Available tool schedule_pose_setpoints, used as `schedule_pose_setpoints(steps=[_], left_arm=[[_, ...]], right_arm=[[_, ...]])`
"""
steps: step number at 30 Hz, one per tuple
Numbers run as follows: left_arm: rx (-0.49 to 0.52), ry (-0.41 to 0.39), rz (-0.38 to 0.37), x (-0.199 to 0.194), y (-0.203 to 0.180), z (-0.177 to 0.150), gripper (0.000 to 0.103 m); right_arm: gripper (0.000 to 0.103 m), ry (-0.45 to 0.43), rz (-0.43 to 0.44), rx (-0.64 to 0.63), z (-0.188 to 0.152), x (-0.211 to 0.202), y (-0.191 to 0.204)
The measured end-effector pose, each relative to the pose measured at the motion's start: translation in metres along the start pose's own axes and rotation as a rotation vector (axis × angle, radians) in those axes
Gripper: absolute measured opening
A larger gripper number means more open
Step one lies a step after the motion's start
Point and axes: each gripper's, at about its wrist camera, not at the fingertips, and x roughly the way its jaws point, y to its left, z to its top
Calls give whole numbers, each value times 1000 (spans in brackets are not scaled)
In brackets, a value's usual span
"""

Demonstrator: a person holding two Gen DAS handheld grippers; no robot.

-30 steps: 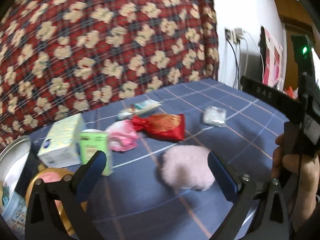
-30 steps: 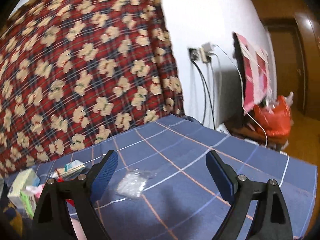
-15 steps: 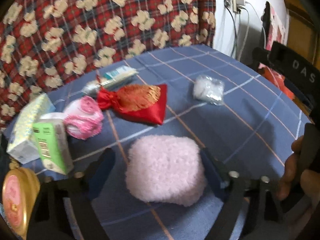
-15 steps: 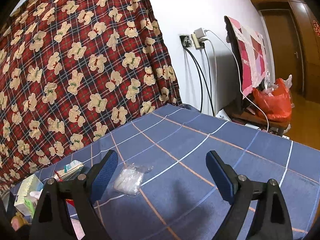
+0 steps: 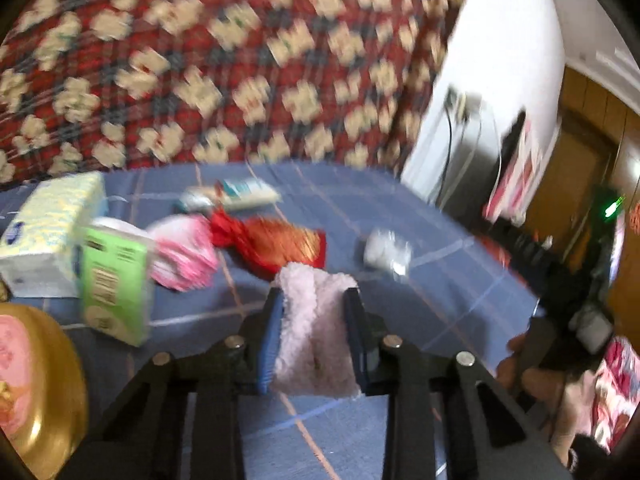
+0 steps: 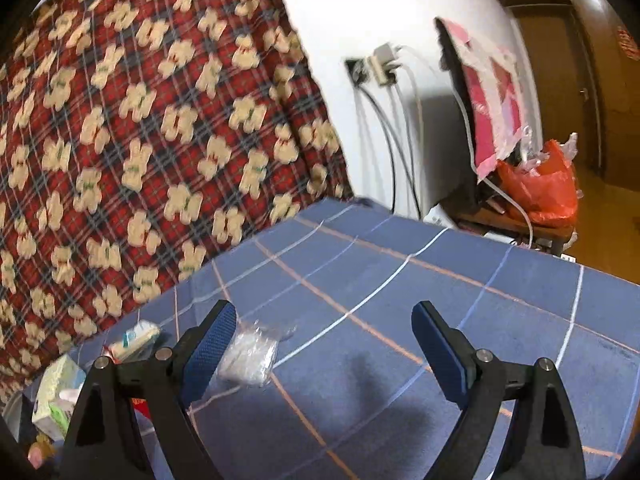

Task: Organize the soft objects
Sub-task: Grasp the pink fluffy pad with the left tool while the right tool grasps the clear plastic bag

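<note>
Since the earlier frame the left claw [image 5: 312, 332] has been closing: its jaws, then wide apart around the pink fluffy pad [image 5: 310, 332], are now clamped on it, folding it up between the pads.

Left wrist view: pad sits lower centre of the frame, pinched and apparently lifted off the blue checked desk [image 5: 460, 280]. Left unsorted on the desk, mid-frame: red pouch [image 5: 276, 246], pink cloth [image 5: 184, 252], clear plastic packet [image 5: 386, 252], and a tube [image 5: 244, 196] further back. Green carton [image 5: 116, 284] and tissue box [image 5: 48, 232] stand at left; gold tin [image 5: 40, 380] at lower left. Judgement: task is early, first item only just gripped.

Right wrist view: right claw [image 6: 324, 348] stands wide apart, holding nothing, above bare desk. Clear packet lies just behind its left finger [image 6: 208, 348], lower left of frame.
</note>
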Motion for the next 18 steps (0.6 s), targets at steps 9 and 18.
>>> schedule_pose_setpoints(steps=[9, 18], left_arm=[[-85, -236, -32, -53, 39, -3, 29], [-126, -333, 4, -77, 67, -3, 29]], right_arm=[[91, 288, 46, -87, -1, 51, 46], [91, 419, -74, -201, -22, 101, 72]])
